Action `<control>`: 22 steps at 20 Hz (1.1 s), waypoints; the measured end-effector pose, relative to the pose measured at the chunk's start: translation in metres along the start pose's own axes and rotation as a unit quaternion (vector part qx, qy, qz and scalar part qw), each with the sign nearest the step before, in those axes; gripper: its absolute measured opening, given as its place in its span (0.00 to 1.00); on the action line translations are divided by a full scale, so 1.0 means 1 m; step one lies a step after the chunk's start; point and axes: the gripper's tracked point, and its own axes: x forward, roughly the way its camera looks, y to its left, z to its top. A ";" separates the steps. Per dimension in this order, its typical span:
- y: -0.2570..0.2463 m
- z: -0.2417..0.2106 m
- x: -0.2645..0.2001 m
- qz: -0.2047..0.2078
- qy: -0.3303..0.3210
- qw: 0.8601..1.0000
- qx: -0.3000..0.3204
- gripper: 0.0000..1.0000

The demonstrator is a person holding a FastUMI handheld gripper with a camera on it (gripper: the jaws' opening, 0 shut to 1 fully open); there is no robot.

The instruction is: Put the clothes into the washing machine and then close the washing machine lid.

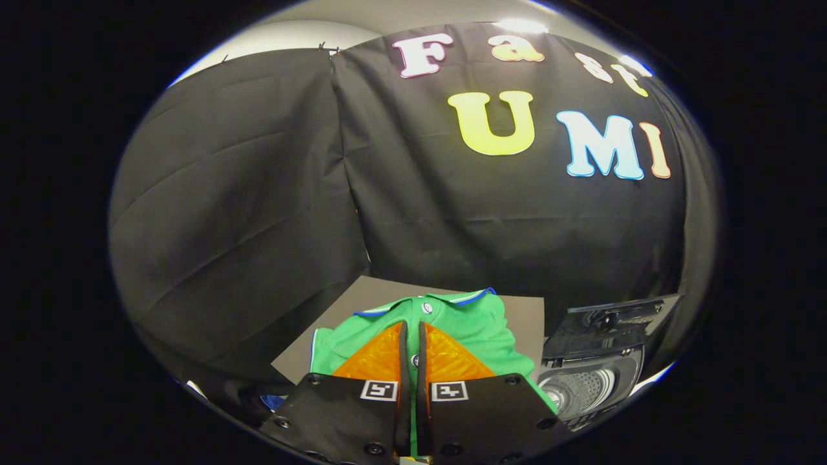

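One green polo shirt (471,323) spread flat on a grey board (526,316), directly ahead of and beneath the gripper (411,336), orange fingers (378,358) pressed nearly together with nothing pinched, one washing machine (585,384) beside the shirt, lid (610,323) raised, drum exposed.

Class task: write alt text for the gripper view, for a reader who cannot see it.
The gripper hangs over a folded green polo shirt on a grey mat, its orange jaws nearly together with a strip of the shirt showing between them. Beside the shirt, a washing machine stands with its lid raised.
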 end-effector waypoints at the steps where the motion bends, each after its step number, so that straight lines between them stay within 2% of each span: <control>1: -0.005 0.003 -0.006 -0.001 -0.005 1.000 -0.003 0.05; 11: -0.090 0.033 -0.031 -0.022 -0.039 0.999 0.012 0.05; 22: -0.190 0.019 -0.041 -0.055 -0.041 0.997 0.046 0.05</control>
